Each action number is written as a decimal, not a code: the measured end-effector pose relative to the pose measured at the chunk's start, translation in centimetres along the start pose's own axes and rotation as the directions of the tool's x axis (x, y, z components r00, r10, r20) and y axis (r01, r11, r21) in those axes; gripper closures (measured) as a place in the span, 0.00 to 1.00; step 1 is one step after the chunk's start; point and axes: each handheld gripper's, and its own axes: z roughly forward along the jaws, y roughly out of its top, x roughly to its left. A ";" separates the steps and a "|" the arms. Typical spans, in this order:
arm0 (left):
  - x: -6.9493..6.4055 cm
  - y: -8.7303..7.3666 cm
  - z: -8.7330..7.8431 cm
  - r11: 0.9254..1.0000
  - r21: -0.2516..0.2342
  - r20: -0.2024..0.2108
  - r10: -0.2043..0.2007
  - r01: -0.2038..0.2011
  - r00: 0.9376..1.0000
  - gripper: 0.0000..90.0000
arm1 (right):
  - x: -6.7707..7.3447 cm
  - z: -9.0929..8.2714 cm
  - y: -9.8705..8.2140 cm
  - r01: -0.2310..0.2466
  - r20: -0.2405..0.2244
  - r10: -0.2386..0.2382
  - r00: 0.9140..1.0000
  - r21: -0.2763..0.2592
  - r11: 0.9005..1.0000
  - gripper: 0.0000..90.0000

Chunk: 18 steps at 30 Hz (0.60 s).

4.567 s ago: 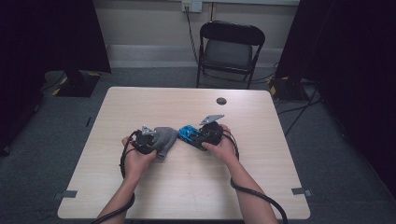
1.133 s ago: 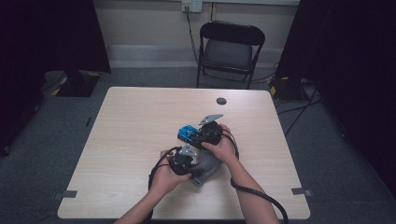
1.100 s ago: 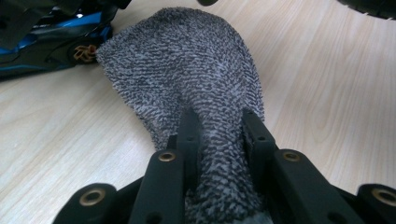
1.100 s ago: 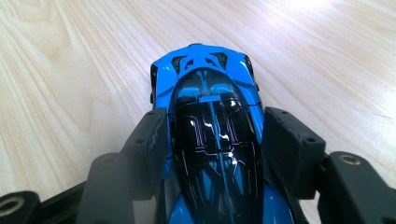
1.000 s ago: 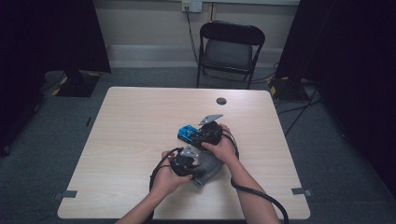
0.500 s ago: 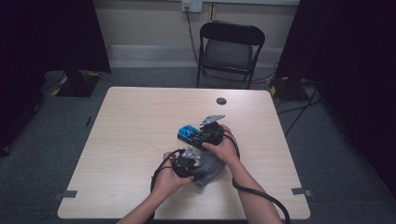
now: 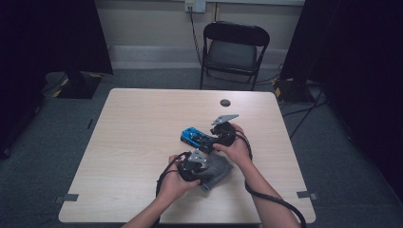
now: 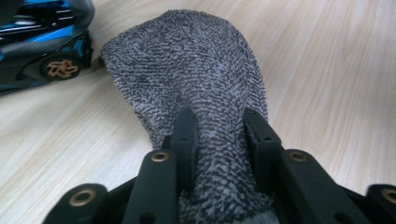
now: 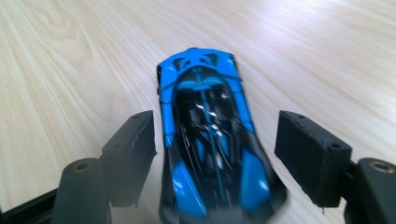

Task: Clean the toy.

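Observation:
A blue and black toy car [image 7: 194, 137] [image 9: 205, 140] sits on the wooden table [image 7: 138, 123]. My right gripper [image 7: 206, 139] [image 9: 217, 127] is open, one jaw on each side of the car's rear with a gap showing on both sides. A grey terry cloth [image 7: 217, 171] [image 8: 196, 70] lies on the table just on the near side of the car. My left gripper [image 7: 202, 167] [image 8: 219, 135] is shut on a bunched fold of it. The car [image 8: 42, 46] shows at the top left of the left gripper view, close to the cloth's far edge.
A small black round disc [image 7: 225, 102] lies near the table's far edge. A black folding chair [image 7: 235, 47] stands behind the table. Black cables [image 7: 266, 197] trail from both grippers toward the near edge. The table's left half is bare wood.
My left gripper has carried the grey cloth from the car's left side to the near side of the car, creeping a little rightward in the last second. The right gripper and car stayed put.

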 end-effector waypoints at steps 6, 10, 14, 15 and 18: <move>-0.9 0.8 0.9 0.999 -0.029 -0.002 0.037 -0.037 0.999 0.60 | -0.4 -3.0 -1.4 -0.033 0.040 0.033 0.999 -0.009 0.999 0.32; -1.0 1.6 0.2 0.998 -0.057 -0.035 0.031 -0.033 0.999 0.43 | -0.4 -4.8 -2.7 -0.046 0.051 0.046 0.998 -0.007 0.999 0.33; -0.2 1.8 -1.0 0.998 -0.069 -0.047 0.007 -0.010 0.999 0.38 | 0.3 -6.2 -3.7 -0.026 0.031 0.026 0.999 0.002 1.000 0.33; 0.1 1.7 -1.3 0.998 -0.068 -0.050 0.000 -0.003 0.999 0.38 | 0.5 -6.4 -3.8 -0.020 0.029 0.019 0.999 0.008 1.000 0.33; 1.1 1.0 -2.2 0.997 -0.070 -0.076 -0.033 0.028 0.997 0.38 | 1.3 -7.2 -4.5 0.009 0.023 -0.009 1.000 0.025 1.000 0.33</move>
